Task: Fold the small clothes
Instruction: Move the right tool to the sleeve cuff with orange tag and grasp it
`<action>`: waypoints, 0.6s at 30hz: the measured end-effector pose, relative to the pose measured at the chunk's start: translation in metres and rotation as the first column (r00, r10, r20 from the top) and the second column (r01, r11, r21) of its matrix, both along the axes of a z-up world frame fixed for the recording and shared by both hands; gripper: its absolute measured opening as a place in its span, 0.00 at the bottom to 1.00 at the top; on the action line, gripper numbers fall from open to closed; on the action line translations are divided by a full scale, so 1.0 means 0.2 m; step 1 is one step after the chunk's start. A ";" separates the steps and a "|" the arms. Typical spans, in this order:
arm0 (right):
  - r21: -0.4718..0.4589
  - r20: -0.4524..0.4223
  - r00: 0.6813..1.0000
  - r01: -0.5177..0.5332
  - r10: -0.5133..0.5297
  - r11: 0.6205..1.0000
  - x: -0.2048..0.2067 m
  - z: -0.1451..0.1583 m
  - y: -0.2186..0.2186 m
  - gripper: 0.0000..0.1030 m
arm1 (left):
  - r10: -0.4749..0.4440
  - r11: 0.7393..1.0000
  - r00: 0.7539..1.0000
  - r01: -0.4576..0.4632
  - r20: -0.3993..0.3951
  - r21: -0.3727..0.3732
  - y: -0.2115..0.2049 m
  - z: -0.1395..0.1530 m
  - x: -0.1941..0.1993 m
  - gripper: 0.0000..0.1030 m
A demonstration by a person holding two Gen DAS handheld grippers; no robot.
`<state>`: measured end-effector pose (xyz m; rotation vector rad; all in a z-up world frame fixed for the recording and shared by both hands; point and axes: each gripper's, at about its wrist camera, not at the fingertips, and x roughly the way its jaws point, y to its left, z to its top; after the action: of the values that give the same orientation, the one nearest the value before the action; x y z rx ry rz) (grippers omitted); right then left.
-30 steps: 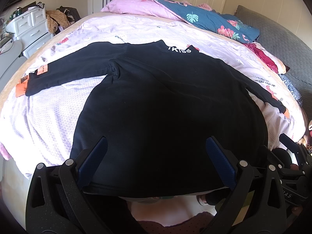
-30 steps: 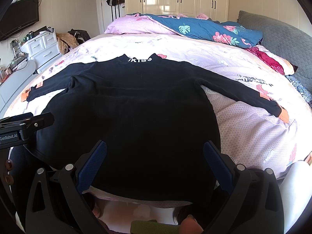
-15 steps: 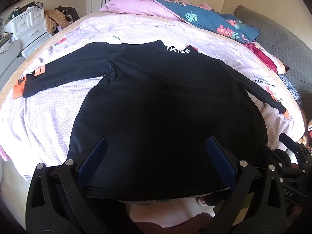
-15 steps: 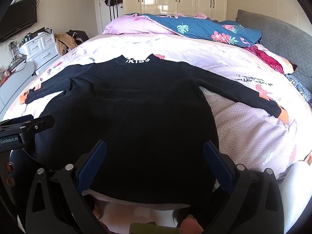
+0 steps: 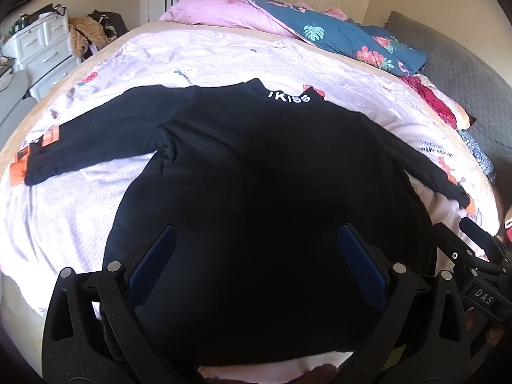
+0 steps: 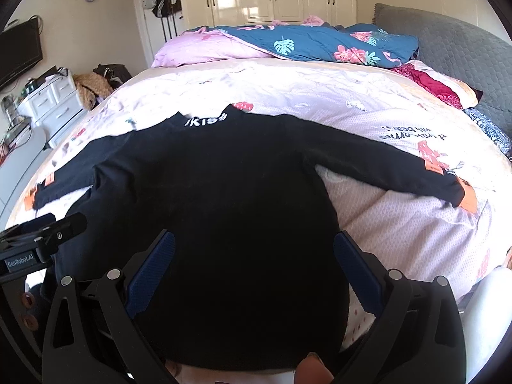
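A black long-sleeved top (image 5: 262, 172) lies flat on the bed, collar with white "IKISS" lettering far from me, both sleeves spread out with orange cuff patches. It also shows in the right wrist view (image 6: 217, 198). My left gripper (image 5: 256, 243) is open, its blue pads wide apart above the left part of the hem. My right gripper (image 6: 254, 249) is open above the right part of the hem. Neither holds cloth. Each gripper shows at the edge of the other's view.
The bed (image 6: 320, 96) has a pale pink printed cover. A pink pillow (image 5: 224, 16) and a blue floral duvet (image 6: 320, 43) lie at the far end. A grey headboard (image 6: 464, 48) stands right. White drawers (image 5: 41, 48) stand left.
Both grippers have moved slightly forward and down over the hem. The top lies as before and both grippers stay open.
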<state>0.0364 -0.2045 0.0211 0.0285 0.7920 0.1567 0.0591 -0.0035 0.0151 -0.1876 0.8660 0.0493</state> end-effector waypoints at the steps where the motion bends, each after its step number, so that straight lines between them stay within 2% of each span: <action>1: 0.002 0.001 1.000 0.010 -0.010 1.000 0.02 0.01 0.00 0.96 | 0.003 1.000 1.000 -0.003 0.000 0.004 0.00 0.01 0.03 0.92; 8: -0.002 0.037 0.998 0.044 -0.044 0.999 0.16 0.09 0.02 0.96 | 0.012 1.000 1.000 -0.012 0.005 -0.009 0.02 0.04 0.18 0.92; 18: 0.038 0.038 0.991 0.129 -0.130 0.991 0.42 0.16 0.00 0.96 | 0.033 0.999 0.999 -0.033 0.011 -0.023 0.07 0.08 0.42 0.92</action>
<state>0.1204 -0.2036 0.0528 0.1099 0.7448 0.0483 0.1435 0.0112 0.0307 -0.2228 0.8527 0.0690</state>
